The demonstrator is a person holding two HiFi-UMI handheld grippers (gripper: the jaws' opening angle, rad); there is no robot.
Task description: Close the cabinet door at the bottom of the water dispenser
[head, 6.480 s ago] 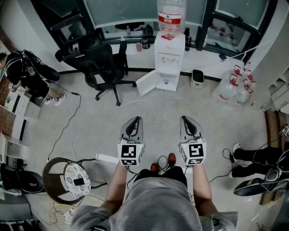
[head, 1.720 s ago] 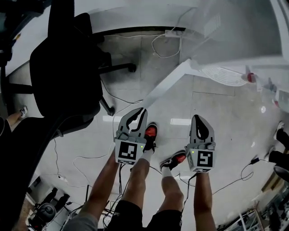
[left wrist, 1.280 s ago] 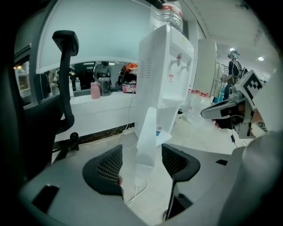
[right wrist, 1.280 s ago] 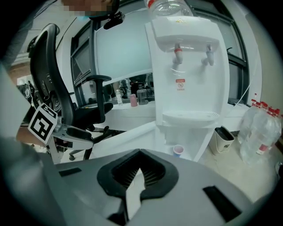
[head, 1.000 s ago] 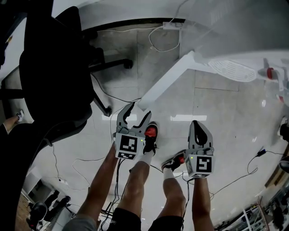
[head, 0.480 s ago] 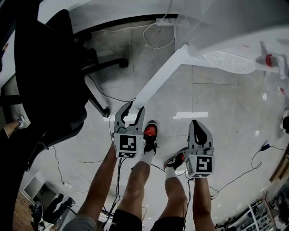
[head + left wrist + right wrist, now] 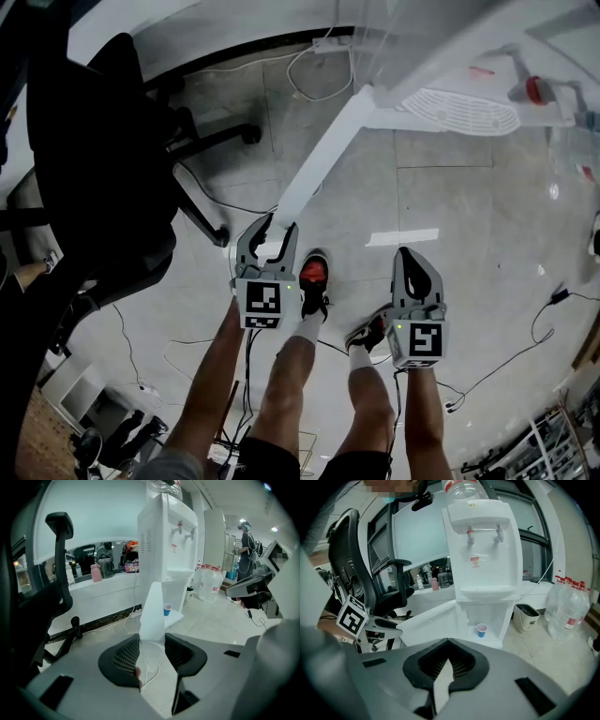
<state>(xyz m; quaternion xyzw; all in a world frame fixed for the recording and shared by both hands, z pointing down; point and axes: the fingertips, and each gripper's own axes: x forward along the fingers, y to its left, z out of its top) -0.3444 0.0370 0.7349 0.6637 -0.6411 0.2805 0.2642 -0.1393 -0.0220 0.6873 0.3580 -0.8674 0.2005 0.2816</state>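
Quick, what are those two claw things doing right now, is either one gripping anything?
Left gripper: fingers closed on the edge of the cabinet door.
Right gripper: fingers closed, holding nothing.

The floor (image 7: 450,309) is glossy pale tile, with a bright reflection at centre right. The cabinet door (image 7: 319,159) and water dispenser (image 7: 485,550) look like smooth white plastic. The office chair (image 7: 94,159), upper left, is matt black.

An office: a black swivel chair (image 7: 103,169), a water dispenser (image 7: 485,550) and spare water jugs (image 7: 569,609).
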